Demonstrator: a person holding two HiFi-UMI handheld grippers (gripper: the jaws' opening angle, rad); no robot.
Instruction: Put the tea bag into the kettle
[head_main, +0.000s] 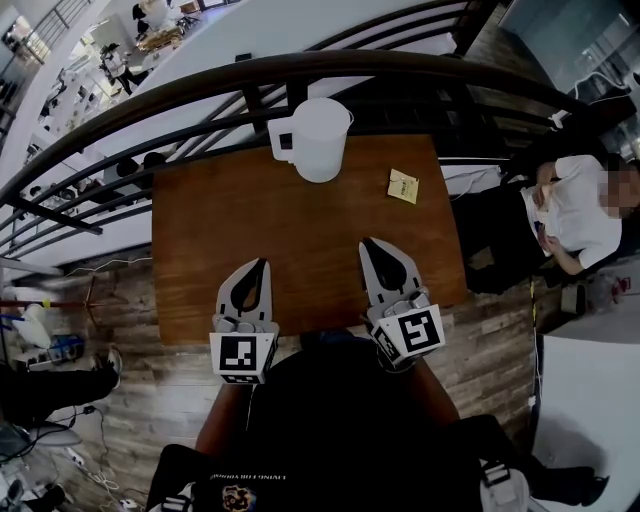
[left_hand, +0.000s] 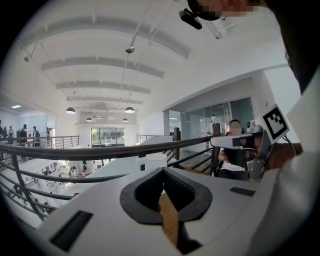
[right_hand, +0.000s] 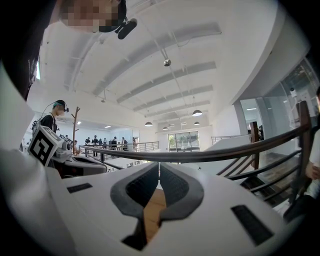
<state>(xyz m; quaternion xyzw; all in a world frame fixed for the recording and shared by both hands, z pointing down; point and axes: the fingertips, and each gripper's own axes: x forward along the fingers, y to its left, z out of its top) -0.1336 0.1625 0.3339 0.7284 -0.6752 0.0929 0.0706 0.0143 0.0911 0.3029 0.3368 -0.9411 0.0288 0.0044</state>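
Note:
A white kettle (head_main: 318, 138) with an open top stands at the far edge of the brown wooden table (head_main: 300, 230); its top also shows in the left gripper view as the kettle (left_hand: 152, 160). A yellow tea bag (head_main: 403, 186) lies flat near the table's far right corner. My left gripper (head_main: 264, 262) hovers over the near left part of the table, shut and empty. My right gripper (head_main: 367, 243) is over the near right part, shut with nothing in it, well short of the tea bag. In the gripper views both sets of jaws, left gripper (left_hand: 162, 170) and right gripper (right_hand: 159, 164), meet at the tips.
A dark curved railing (head_main: 300, 75) runs just behind the table. A person in a white shirt (head_main: 575, 215) sits to the right of the table. Wooden floor surrounds the table, with cables and bottles (head_main: 40, 335) at the left.

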